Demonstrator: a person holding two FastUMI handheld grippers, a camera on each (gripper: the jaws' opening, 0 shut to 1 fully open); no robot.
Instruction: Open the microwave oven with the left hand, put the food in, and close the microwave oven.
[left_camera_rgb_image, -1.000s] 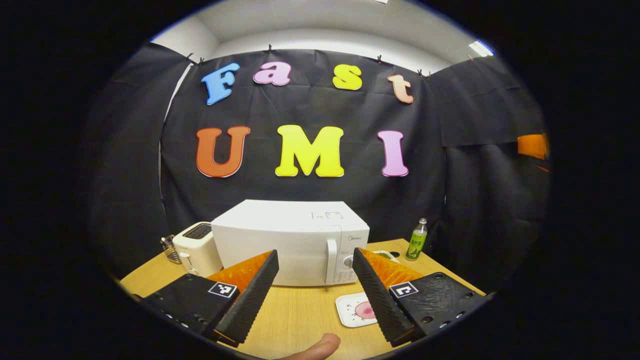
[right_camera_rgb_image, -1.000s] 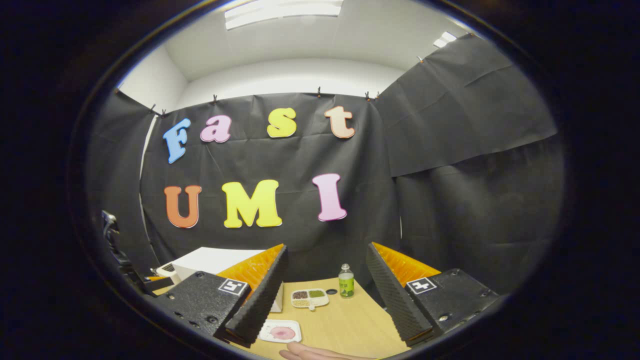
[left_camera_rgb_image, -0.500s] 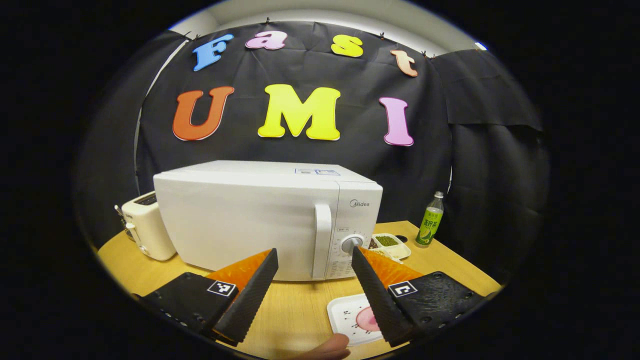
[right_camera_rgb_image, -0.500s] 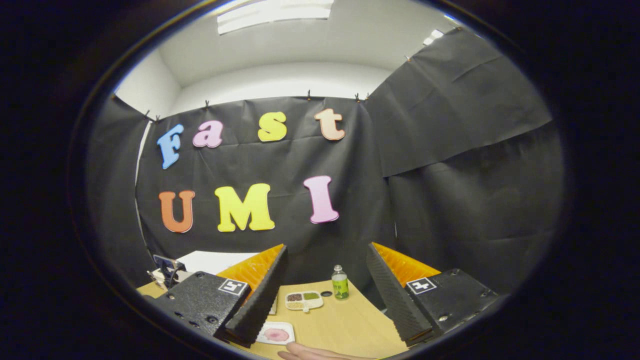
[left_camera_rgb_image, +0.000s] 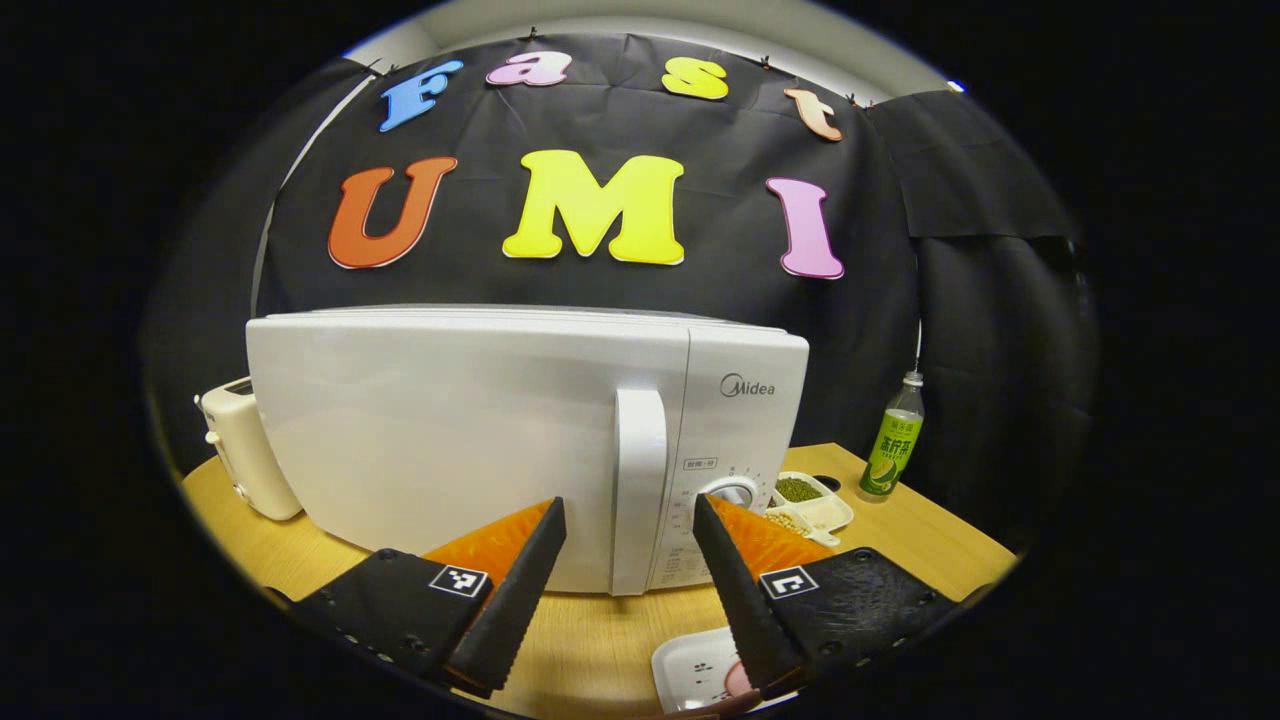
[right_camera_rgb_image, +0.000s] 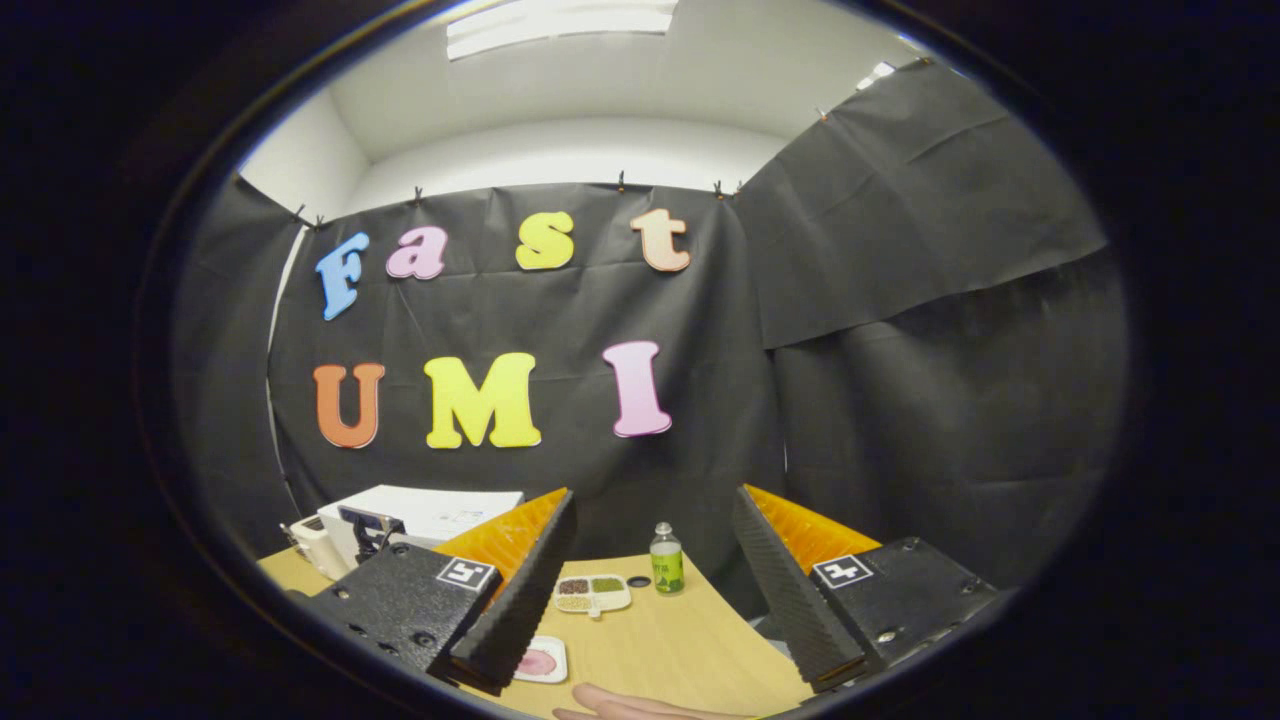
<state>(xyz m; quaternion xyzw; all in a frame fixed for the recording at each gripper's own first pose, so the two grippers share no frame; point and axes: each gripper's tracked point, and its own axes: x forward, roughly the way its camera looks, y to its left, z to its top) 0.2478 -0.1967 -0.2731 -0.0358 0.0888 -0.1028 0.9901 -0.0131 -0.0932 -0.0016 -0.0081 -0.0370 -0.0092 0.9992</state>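
Black ribbed fingers of the left gripper (left_camera_rgb_image: 625, 580) stand spread apart with nothing between them, framing the microwave (left_camera_rgb_image: 520, 430) handle (left_camera_rgb_image: 638, 490), a white vertical bar at the door's right edge; the jaws look lined up so that the handle falls in the gap, which I judge to be the set-up for gripping it and swinging the door out, a step not yet done since the door lies flush and closed. Just under the right finger, at the near edge of the table (left_camera_rgb_image: 900, 540), lies the plate (left_camera_rgb_image: 690, 668) with a pink item of food on it, placed within easy reach of the door, I suppose so the other hand can lift it in once the oven is open. In the right gripper view the right gripper (right_camera_rgb_image: 650, 580) also hangs released and empty, held back above the near edge, probably waiting its turn; a fingertip (right_camera_rgb_image: 600, 697) shows at the bottom there, though whose hold it belongs to is hard to tell. Farther in, right of the microwave, sit a small divided tray (left_camera_rgb_image: 812, 505) of grains and a green bottle (left_camera_rgb_image: 893, 450) towards the far right corner. A cream toaster (left_camera_rgb_image: 240, 450) stands at the left edge beside the oven. Light wood makes up the tabletop, bare between these things. Behind everything hangs the booth's black cloth, with a white wall and a ceiling light (right_camera_rgb_image: 560, 15) above it.
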